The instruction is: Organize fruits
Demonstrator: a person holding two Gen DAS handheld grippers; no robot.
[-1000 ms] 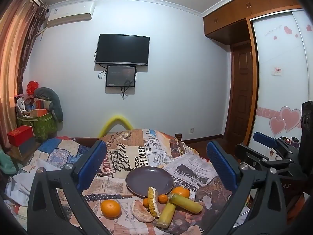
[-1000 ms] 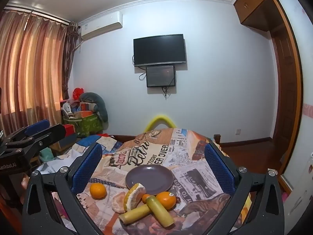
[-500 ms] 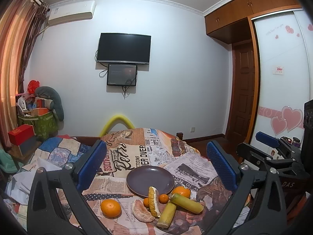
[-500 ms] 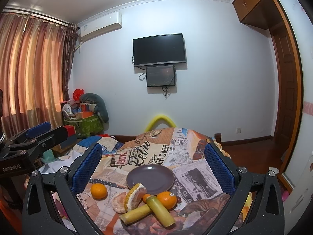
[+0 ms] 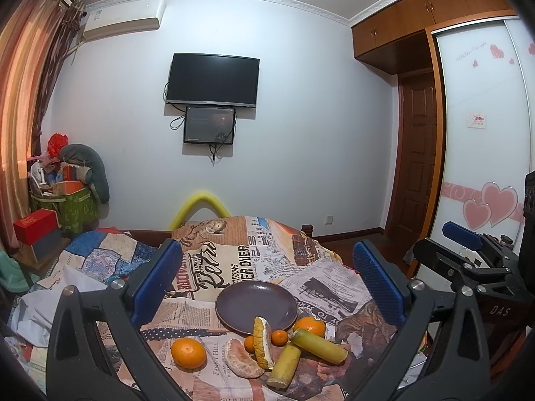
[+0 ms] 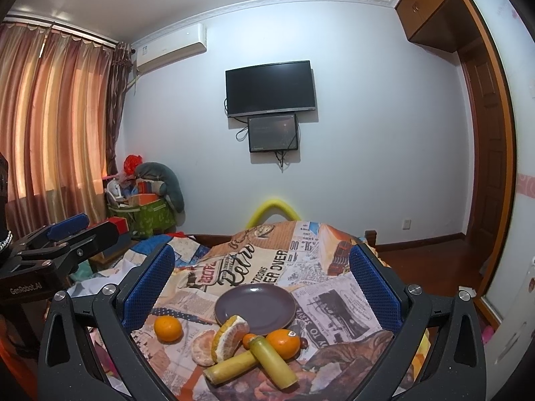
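Note:
An empty dark purple plate point(image 5: 256, 304) point(image 6: 255, 307) sits on a table with a newspaper-print cloth point(image 5: 230, 260). In front of it lie an orange point(image 5: 188, 353) point(image 6: 168, 329) at the left, a peeled citrus half point(image 5: 241, 358) point(image 6: 203, 347), a pomelo wedge point(image 5: 261, 341) point(image 6: 230, 336), small tangerines point(image 5: 279, 337), a second orange point(image 5: 309, 327) point(image 6: 283, 343) and two yellow-green sugarcane pieces point(image 5: 317, 346) point(image 6: 272, 361). My left gripper point(image 5: 267, 287) and right gripper point(image 6: 260, 287) are both open and empty, held above and before the fruit.
The right gripper shows at the right edge of the left wrist view point(image 5: 468, 260); the left gripper shows at the left of the right wrist view point(image 6: 57, 247). A cluttered green box point(image 5: 67, 200) stands by the curtains at the left. A wardrobe and door are at the right.
Both views have drifted very slightly; the fruit and plate have not moved. Both grippers stay open.

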